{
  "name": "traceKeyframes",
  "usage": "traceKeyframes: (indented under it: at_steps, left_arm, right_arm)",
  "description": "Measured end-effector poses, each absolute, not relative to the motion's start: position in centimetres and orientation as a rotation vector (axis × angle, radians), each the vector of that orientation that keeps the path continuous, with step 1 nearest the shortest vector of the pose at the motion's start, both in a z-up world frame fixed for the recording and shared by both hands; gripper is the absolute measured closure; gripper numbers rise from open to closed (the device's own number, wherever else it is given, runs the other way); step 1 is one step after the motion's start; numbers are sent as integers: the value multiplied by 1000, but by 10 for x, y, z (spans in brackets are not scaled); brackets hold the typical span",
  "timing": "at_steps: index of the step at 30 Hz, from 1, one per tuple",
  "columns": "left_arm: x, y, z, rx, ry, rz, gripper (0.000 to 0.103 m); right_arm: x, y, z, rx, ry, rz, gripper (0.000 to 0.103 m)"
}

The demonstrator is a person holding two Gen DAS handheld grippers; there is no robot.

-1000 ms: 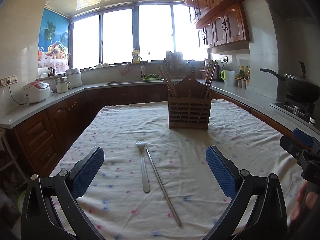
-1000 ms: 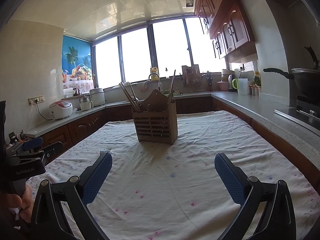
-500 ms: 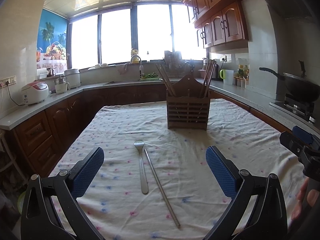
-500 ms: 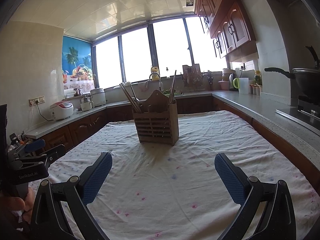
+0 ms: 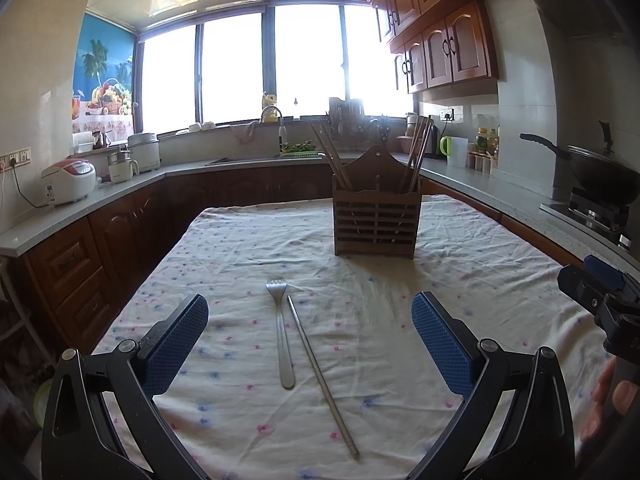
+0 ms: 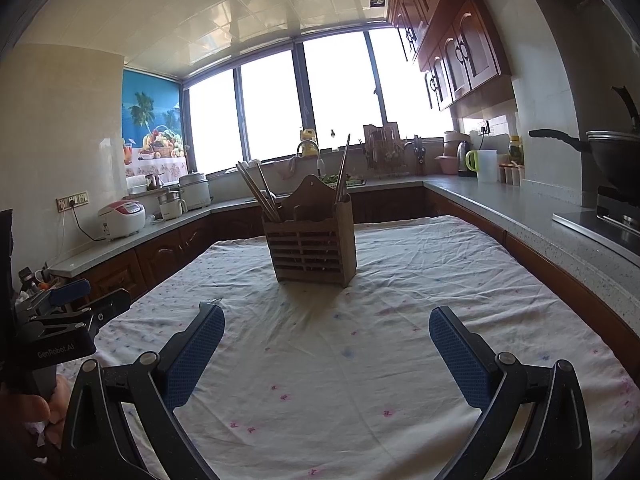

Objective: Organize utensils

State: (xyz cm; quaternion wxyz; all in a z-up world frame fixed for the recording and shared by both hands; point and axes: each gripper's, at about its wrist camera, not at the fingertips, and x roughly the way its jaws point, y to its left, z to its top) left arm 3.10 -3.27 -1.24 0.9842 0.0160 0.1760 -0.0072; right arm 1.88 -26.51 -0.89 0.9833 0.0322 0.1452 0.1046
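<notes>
Ahead of my left tongs and off to their left, a white rice cooker (image 5: 68, 181) sat on the grey counter (image 5: 120, 196), with a small kettle (image 5: 120, 166) beside it. Past my right tongs, to their right, a black wok (image 6: 612, 156) rested on the stove (image 6: 608, 220). A green-handled jug (image 6: 482, 164) stood in the far corner under the wooden cabinets (image 6: 460, 52). A fruit poster (image 5: 105, 80) hung left of the bright window (image 5: 272, 64).

Lying flat ahead between the spread fingers of the left gripper (image 5: 310, 340): steel fork (image 5: 282, 334), tines pointing away, just beside single metal chopstick (image 5: 322, 376). Standing upright farther ahead: slatted wooden holder (image 5: 376, 222), carrying chopsticks.
</notes>
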Motion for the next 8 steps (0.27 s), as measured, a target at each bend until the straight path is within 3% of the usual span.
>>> traceKeyframes:
  at_steps: [8]
  left_arm:
    - [33, -34, -11, 22, 351, -25, 0]
  right_arm:
    - [21, -266, -9, 64, 299, 210, 0]
